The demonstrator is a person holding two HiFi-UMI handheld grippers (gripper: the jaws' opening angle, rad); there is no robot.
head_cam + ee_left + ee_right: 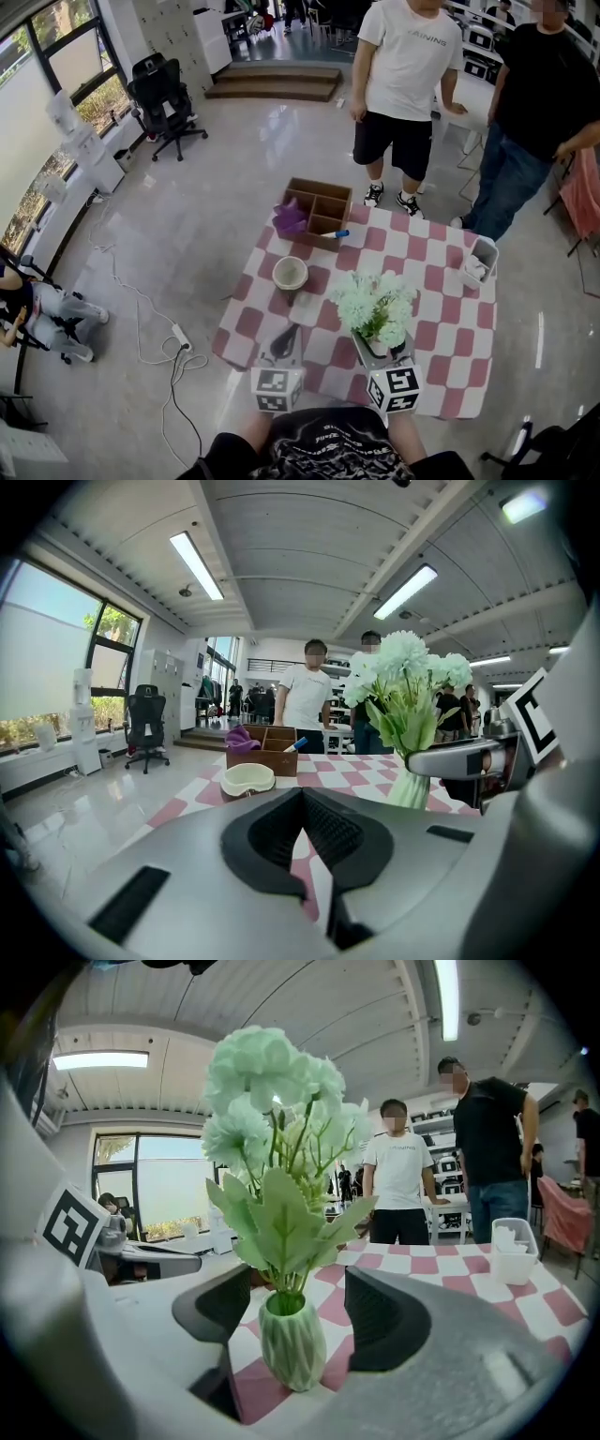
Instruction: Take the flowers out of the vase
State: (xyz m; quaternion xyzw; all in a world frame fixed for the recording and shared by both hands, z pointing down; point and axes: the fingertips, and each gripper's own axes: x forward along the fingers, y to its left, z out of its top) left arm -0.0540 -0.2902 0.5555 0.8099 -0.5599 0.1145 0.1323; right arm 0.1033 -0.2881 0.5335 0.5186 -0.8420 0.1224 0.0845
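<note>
Wears black shirt [323, 450], white print, at 6 o'clock in head view. Grey-shelled left gripper [302, 794], right gripper [295, 1305]; black ribbed pads [380, 1312]; white cubes [276, 388] bearing black square markers.

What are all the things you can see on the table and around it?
table: one, pink-and-white checked, room's middle
vase: one, green, table's near edge
flowers: one bunch, pale green, in vase
bowl: one, cream, left of vase
wooden box: one, brown, far edge
cloth: one, purple, in box
pen: one, blue, in box
container: one, white, right edge
office chair: one, black, by window
people: three, two standing beyond table, one seated left
left tongs: one, grey, shut, empty
right tongs: one, grey, open around vase
</note>
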